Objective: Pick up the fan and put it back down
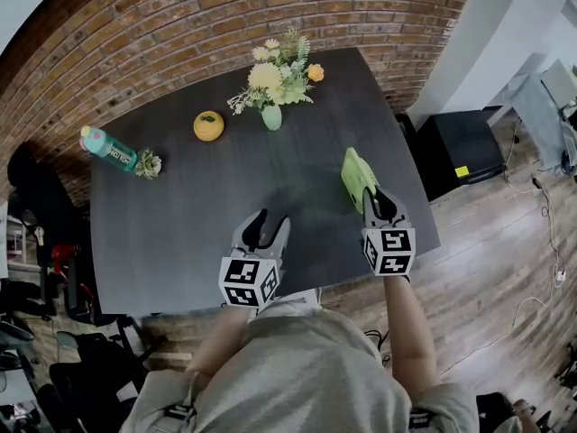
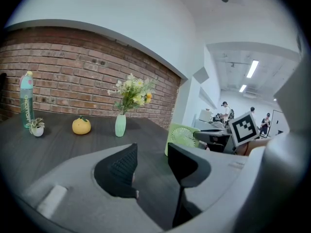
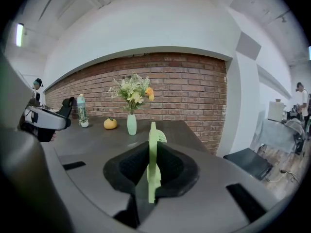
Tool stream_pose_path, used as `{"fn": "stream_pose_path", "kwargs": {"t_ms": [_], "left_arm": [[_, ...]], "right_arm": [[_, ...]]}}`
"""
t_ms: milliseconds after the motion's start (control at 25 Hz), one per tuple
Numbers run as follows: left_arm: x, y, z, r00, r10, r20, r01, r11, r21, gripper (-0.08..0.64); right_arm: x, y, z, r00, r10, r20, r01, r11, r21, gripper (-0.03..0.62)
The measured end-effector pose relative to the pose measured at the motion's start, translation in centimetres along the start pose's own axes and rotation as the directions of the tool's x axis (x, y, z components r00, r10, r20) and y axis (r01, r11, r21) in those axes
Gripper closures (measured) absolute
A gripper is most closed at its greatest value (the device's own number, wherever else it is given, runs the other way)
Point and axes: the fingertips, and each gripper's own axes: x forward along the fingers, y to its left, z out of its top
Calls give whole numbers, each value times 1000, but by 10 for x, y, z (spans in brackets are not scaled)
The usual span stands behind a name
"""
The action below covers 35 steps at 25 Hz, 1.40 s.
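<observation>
Over on the right side of the dark table (image 1: 198, 233), the right gripper (image 1: 379, 204) has its jaws closed on the light green fan (image 1: 356, 177). The right gripper view makes it plain: the fan stands edge-on between the two black pads, a thin green slab squeezed from both sides, its round grille poking up beyond them. From the head view, the fan sits close to the table's right edge, out ahead of the gripper's marker cube. Whether its base touches the tabletop or hangs just clear, I cannot tell.

Now to the left gripper (image 2: 151, 159): its jaws stand apart with nothing between them, only bare tabletop showing through the gap. It hovers above the near part of the table, well apart from the fan, which shows off to its right in its own view.

Further back, a mint vase (image 1: 271, 117) carries a bunch of yellow and white flowers (image 1: 270, 72). Left of it lies a round orange fruit-shaped piece (image 1: 208, 125), and at the far left a teal bottle (image 1: 108, 149) lies beside a small potted plant (image 1: 149, 163). A brick wall (image 1: 180, 25) runs behind the table.
</observation>
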Motion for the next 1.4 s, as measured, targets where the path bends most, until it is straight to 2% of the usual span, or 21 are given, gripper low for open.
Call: {"fn": "stream_pose_path", "kwargs": {"t_ms": [720,1400], "left_arm": [[-62,-34,-7,998,-10,55,9,1000,13,360],[-119,-52,-22,995,47,86,-47,999,-4,360]], "right_arm": [[-82,29,16,998,-5,69,6,1000,-22,546],[-130,58,34,991,48,126,-42,998,-54,546]]}}
